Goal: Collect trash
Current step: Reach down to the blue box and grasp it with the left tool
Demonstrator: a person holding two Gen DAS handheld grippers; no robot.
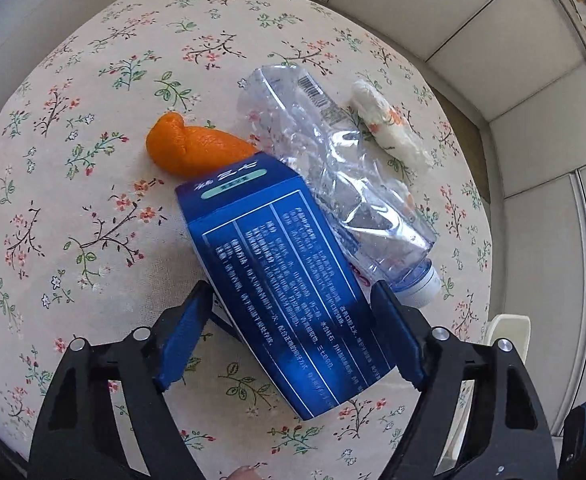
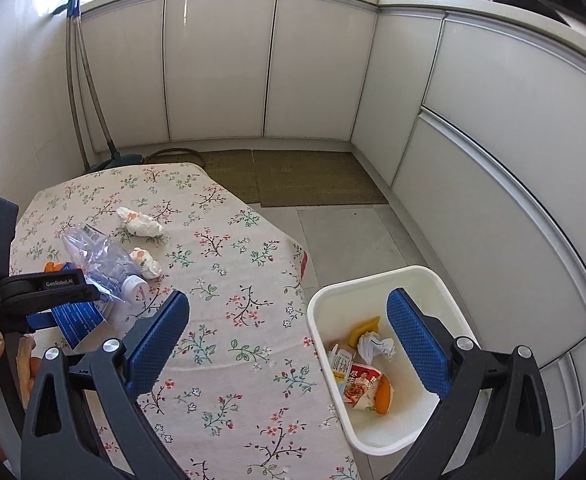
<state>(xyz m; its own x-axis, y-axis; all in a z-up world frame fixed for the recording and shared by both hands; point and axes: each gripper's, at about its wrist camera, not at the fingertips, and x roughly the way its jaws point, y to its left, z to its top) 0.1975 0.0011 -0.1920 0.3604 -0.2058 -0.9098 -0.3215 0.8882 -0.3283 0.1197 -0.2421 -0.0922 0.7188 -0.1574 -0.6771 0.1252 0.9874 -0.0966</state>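
I'm over the floral-cloth table [image 1: 93, 80] with the left gripper [image 1: 293, 336], and the flat blue printed cardboard box [image 1: 277, 272] lies right between its 2 blue-padded fingers [image 1: 181, 344]. The jaws stand fairly wide. They bracket the box's long sides, and I can't quite tell whether the pads press on the card or sit just beside it, so I won't call it held.

The box looks light and probably empty: stiff along its edges, soft across its broad faces, so a squeeze across the narrow width near the middle is my pick. It should crush a little rather than slip. Its far end rests against the orange peel [image 1: 189, 148], and its right edge is touching the crumpled clear plastic bottle [image 1: 333, 184] with the white cap. That bottle is slick and springy, so I judge it may get dragged along when the box comes up. A wad of white patterned tissue [image 1: 389, 128] lies just beyond the bottle.

My right gripper [image 2: 305, 344] hangs gaping, nothing between its pads, above the table's edge and the white plastic bin [image 2: 377, 280] on the floor beside it. The bin already holds a food packet, a paper ball and some peel. It's well apart from the box.
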